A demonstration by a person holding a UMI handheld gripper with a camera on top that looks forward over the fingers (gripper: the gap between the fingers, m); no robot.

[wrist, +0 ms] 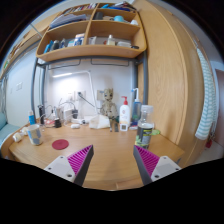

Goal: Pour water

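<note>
Standing upright near the desk's right edge, a clear bottle (pixel 146 131) with a label around its middle is seen beyond the right finger; its long axis runs vertically and its capped top points straight up, so nothing is tipped toward pouring. No part of the task appears to have been done: the bottle is judged untouched, its cap seems to be on, and grasping, lifting and tilting it over a vessel are all left. Which vessel is meant cannot be told, though a cup (pixel 35 134) stands near the desk's left edge, well apart from the bottle. The gripper (pixel 113 163) is held wide apart and grips nothing; only bare desk (pixel 110 150) lies between its fingers, and the bottle is off to the right of that gap rather than in it. Just left of the bottle a white pump dispenser (pixel 125 115) is set, with a small figure (pixel 106 101) behind it toward the desk's back edge. A red disc (pixel 60 144) lies flat ahead of the left finger. Shelves (pixel 92 40) are mounted above.
</note>
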